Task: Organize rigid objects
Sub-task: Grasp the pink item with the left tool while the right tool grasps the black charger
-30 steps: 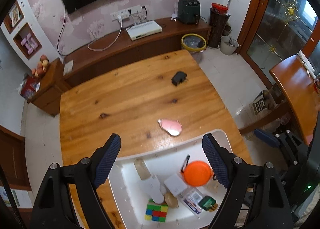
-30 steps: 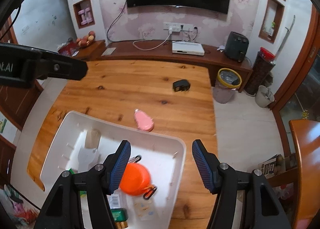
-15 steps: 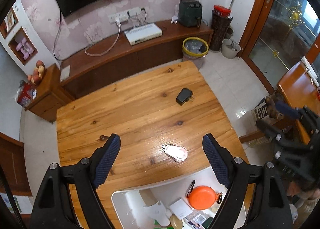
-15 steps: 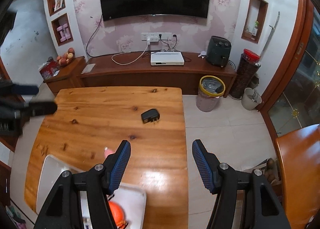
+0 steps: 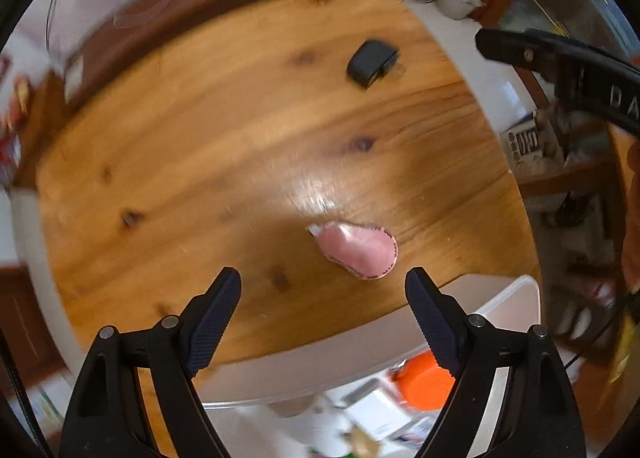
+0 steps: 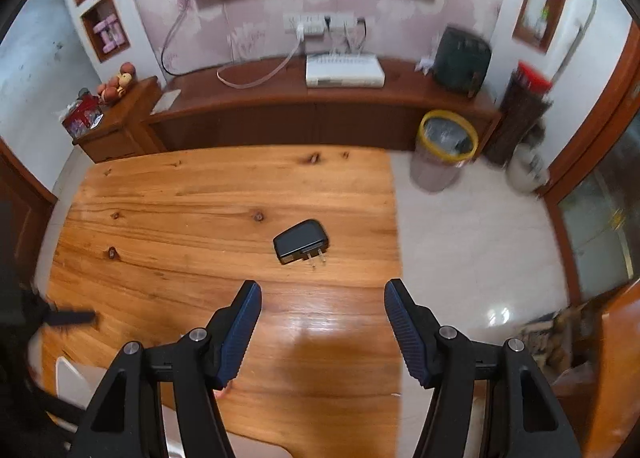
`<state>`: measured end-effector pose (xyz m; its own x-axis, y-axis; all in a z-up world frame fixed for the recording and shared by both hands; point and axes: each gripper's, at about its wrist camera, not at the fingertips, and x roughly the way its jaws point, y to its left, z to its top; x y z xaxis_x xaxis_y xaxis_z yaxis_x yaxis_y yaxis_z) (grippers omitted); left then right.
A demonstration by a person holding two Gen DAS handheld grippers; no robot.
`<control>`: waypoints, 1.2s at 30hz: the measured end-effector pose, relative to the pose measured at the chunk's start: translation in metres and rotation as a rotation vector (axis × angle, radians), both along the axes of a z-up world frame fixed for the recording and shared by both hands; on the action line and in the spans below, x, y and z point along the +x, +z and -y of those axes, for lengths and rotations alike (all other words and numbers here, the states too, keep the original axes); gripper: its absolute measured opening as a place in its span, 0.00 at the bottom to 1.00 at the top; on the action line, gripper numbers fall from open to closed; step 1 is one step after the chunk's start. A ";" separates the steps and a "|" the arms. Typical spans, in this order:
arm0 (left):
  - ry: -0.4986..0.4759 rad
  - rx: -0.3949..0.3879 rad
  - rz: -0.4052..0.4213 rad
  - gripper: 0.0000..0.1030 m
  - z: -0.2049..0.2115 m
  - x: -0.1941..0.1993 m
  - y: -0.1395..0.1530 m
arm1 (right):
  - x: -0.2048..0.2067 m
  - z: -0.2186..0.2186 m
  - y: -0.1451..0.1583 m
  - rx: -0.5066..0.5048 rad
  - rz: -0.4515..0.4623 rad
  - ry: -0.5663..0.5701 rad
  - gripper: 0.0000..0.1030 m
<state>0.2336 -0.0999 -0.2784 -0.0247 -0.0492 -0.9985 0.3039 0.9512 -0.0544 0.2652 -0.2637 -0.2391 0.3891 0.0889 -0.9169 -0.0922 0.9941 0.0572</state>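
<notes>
A pink pouch (image 5: 358,252) lies on the wooden table (image 5: 200,145), just beyond my left gripper (image 5: 322,282), which points down, open and empty. A black plug adapter (image 5: 370,62) lies farther off; in the right wrist view the adapter (image 6: 301,246) sits just ahead of my right gripper (image 6: 322,292), also open and empty. A white bin (image 5: 516,298) at the near table edge holds an orange round thing (image 5: 420,378), a white box and other small items. The right gripper's finger (image 5: 520,47) shows at the left view's upper right.
A bin corner (image 6: 66,376) shows at the lower left of the right view. Past the table stand a dark wooden console (image 6: 320,113) with a white set-top box (image 6: 344,71), a yellow-rimmed waste bin (image 6: 446,149) on the tiled floor, and a wooden door frame at right.
My left gripper has sunk toward the table; the pink pouch now looms close and the bin has slid under the fingers. My right gripper has swung away from the bin toward the black adapter.
</notes>
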 end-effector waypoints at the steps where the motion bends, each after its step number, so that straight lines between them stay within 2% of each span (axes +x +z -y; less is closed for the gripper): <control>1: 0.031 -0.009 -0.021 0.84 -0.002 0.003 -0.005 | 0.005 0.000 -0.006 0.009 -0.014 -0.008 0.63; 3: 0.120 -0.039 -0.080 0.84 -0.005 0.007 -0.020 | 0.021 0.001 -0.022 0.037 -0.053 -0.038 0.63; 10: 0.311 -0.055 -0.168 0.84 -0.013 0.009 -0.050 | 0.059 0.007 -0.063 0.174 -0.148 -0.132 0.63; 13: 0.375 -0.053 -0.193 0.84 -0.015 0.007 -0.058 | 0.072 0.004 -0.072 0.162 -0.146 -0.089 0.63; 16: 0.422 -0.048 -0.204 0.84 -0.015 -0.002 -0.063 | 0.078 -0.007 -0.081 0.115 -0.145 0.040 0.63; 19: 0.448 -0.055 -0.205 0.84 -0.012 -0.007 -0.066 | 0.078 -0.017 -0.090 0.038 -0.129 0.157 0.63; 23: 0.475 -0.060 -0.216 0.84 -0.008 -0.010 -0.074 | 0.075 -0.025 -0.099 -0.016 -0.103 0.233 0.63; 31: 0.506 -0.045 -0.232 0.84 -0.001 -0.016 -0.088 | 0.078 -0.023 -0.116 0.006 -0.104 0.268 0.67; 36: 0.518 -0.040 -0.216 0.83 0.003 -0.023 -0.094 | 0.080 -0.031 -0.126 -0.039 -0.107 0.309 0.67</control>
<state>0.2108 -0.1025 -0.3727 -0.1906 -0.1468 -0.9706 -0.2246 0.9691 -0.1024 0.3450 -0.2328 -0.3647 0.2505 0.1514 -0.9562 -0.3852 0.9217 0.0451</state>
